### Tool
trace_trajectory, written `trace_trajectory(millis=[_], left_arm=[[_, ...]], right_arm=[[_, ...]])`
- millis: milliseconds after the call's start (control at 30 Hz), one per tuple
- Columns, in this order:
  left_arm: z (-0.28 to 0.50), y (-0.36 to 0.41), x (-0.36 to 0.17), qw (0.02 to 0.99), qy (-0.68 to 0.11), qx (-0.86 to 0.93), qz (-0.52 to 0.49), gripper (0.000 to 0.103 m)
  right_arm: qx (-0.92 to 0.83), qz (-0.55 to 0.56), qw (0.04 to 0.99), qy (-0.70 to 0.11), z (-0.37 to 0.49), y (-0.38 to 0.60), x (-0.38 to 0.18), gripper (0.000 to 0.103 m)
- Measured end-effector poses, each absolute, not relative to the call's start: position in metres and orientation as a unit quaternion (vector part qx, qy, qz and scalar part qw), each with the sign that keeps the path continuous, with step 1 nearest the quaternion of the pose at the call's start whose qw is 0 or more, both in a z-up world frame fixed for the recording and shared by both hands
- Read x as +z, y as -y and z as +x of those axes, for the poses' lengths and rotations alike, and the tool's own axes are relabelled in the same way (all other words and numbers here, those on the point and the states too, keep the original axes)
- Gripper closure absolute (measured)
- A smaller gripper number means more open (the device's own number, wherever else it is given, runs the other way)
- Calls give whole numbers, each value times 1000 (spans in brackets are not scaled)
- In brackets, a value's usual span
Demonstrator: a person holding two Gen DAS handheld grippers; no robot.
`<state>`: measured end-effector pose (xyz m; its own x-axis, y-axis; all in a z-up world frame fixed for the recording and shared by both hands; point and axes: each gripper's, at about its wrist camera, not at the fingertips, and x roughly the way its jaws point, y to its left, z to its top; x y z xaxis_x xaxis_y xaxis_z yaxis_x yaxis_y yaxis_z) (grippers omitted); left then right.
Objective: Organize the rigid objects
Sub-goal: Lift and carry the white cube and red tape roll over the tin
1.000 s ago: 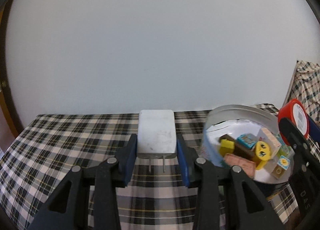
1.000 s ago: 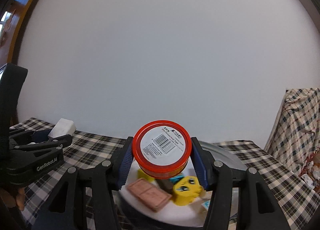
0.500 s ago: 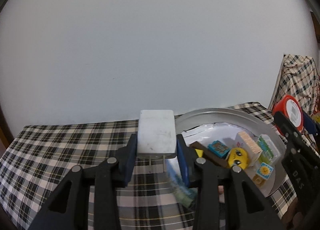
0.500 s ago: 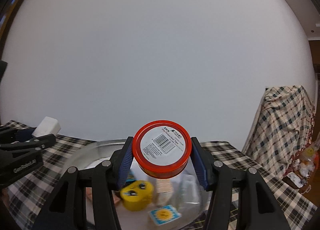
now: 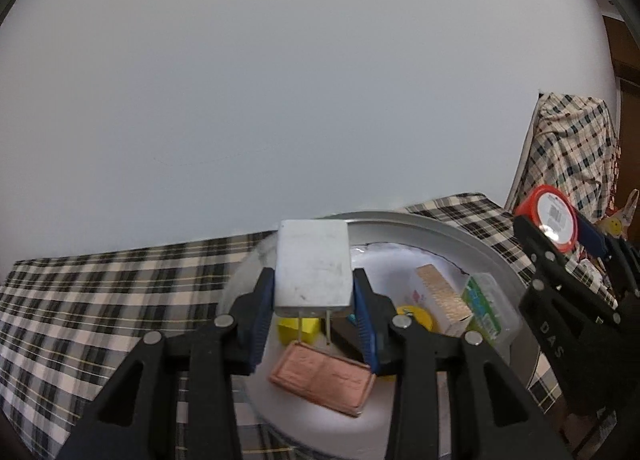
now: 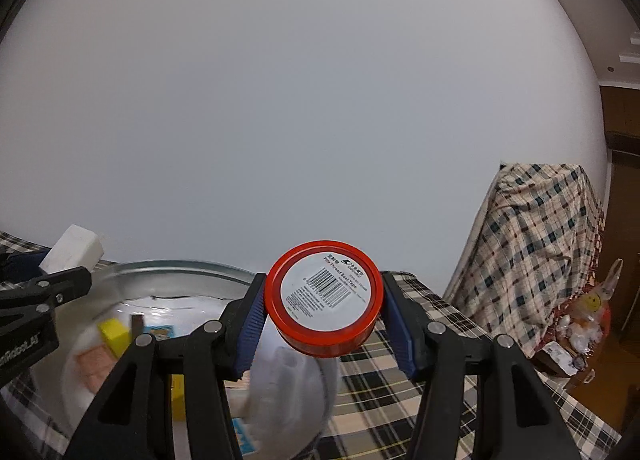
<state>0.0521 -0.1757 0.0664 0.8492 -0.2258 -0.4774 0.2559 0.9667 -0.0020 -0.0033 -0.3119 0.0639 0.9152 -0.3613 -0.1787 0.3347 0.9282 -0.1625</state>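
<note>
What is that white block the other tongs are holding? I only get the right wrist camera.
Observer: A white charger. Two metal prongs stick out of it, back toward the left tongs that clamp its sides.
Operator: Is it over the bowl yet?
Observer: Yes. In the left wrist view a pink slab inside the metal bowl shows just under the prongs.
Operator: What else is in there? Mine is all blurry.
Observer: A green box lies right beside a wooden block.
</note>
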Motion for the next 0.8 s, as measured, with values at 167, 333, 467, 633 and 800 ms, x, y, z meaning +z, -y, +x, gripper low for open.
trace_trajectory(millis=[167,333,467,633,800], left_arm=[[57,190,59,957,-255,-135,34,66],[64,201,51,952,-269,-142,38,66],[67,204,45,949,-278,-143,41,66],[70,205,42,946,-288,-146,42,66],[74,205,38,942,-298,-151,42,66]], right_arm=[[-183,-77,973,-118,6,320,60,46],[-176,-83,972,-131,15,327,57,46],[-169,-91,972,-138,22,327,54,46],[-153,-89,971,-161,35,330,50,46],[-139,-87,970,-177,44,329,47,45]])
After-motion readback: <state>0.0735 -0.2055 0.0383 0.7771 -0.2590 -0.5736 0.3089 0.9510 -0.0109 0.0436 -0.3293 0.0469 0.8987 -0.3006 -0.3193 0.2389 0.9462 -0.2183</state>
